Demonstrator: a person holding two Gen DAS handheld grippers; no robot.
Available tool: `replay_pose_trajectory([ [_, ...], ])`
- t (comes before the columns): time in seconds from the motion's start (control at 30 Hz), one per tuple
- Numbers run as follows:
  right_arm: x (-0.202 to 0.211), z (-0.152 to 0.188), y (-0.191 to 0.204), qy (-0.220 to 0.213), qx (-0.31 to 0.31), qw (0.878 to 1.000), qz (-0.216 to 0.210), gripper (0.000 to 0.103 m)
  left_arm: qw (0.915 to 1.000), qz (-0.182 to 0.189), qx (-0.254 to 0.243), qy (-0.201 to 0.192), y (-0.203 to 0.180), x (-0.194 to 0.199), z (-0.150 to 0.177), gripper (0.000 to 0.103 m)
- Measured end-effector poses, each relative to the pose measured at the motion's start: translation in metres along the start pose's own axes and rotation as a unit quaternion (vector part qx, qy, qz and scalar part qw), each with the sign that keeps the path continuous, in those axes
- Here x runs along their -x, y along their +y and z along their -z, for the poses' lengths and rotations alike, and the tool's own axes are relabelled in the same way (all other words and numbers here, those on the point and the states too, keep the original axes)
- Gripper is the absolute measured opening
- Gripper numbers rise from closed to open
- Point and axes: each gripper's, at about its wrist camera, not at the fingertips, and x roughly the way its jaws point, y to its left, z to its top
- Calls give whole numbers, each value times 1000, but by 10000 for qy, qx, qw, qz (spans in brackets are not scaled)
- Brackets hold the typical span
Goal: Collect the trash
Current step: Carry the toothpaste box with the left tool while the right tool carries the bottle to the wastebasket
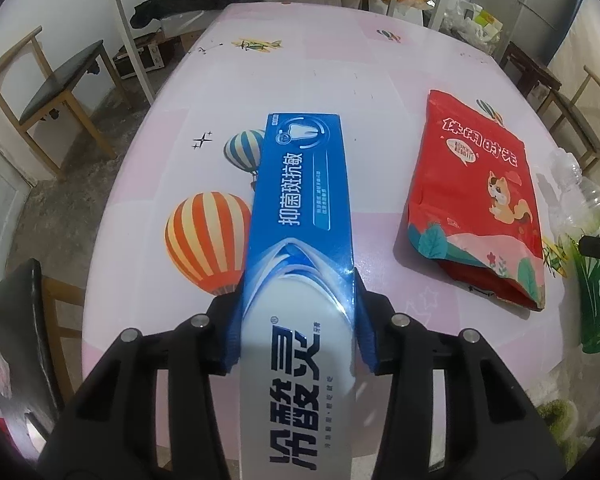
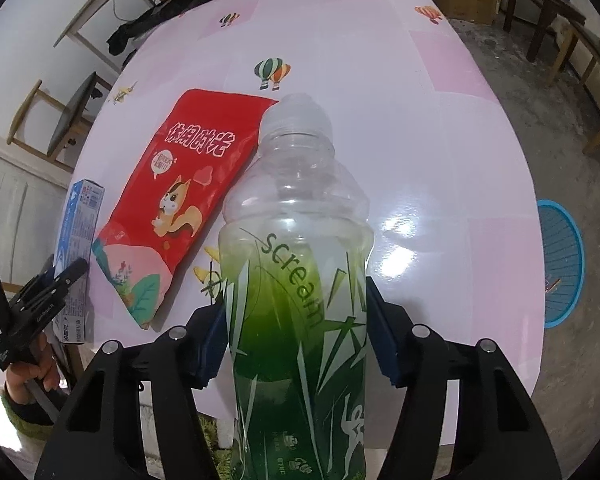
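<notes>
Pickup step: left gripper (image 1: 298, 320) clamps box (image 1: 300, 184), right gripper (image 2: 296, 332) clamps bottle (image 2: 296, 264). Next: lift both toward basket (image 2: 560, 264), 3 o'clock; pouch (image 2: 172, 200) remains.

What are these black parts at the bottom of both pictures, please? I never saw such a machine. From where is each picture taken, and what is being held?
There is no robot here. A person holds a hand tool with two fingers in each hand, and each tool carries a wide-angle camera that looks forward along its fingers. The black parts are those tools.

The left wrist picture shows the left gripper. Its blue pads press on both sides of a blue and white toothpaste box.

The right wrist picture shows the right gripper, closed on a clear plastic bottle with a green label. At the left edge of this picture you also see the other tool and the person's hand.

Between them, a red snack bag lies flat on the pink table, which has balloon pictures. A blue basket stands on the floor.
</notes>
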Motion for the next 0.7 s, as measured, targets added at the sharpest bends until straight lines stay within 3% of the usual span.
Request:
replay_pose_trajectory([
  [0.27,21,9,-17,-304,-386,9980,-391,59,9994,212,60,-260,-1,33,2,43],
  [0.43,51,16,-41,-709,-769,9921,-692,59,9960,694,-127,-557,-19,68,-9,43],
  [0.6,100,35,-88,-1416,-1333,9779,-761,59,9841,1292,-793,-928,-72,97,-38,43],
  [0.7,130,59,-130,-1872,-1826,9632,-616,59,9682,1900,-1326,-943,-127,109,-58,43],
])
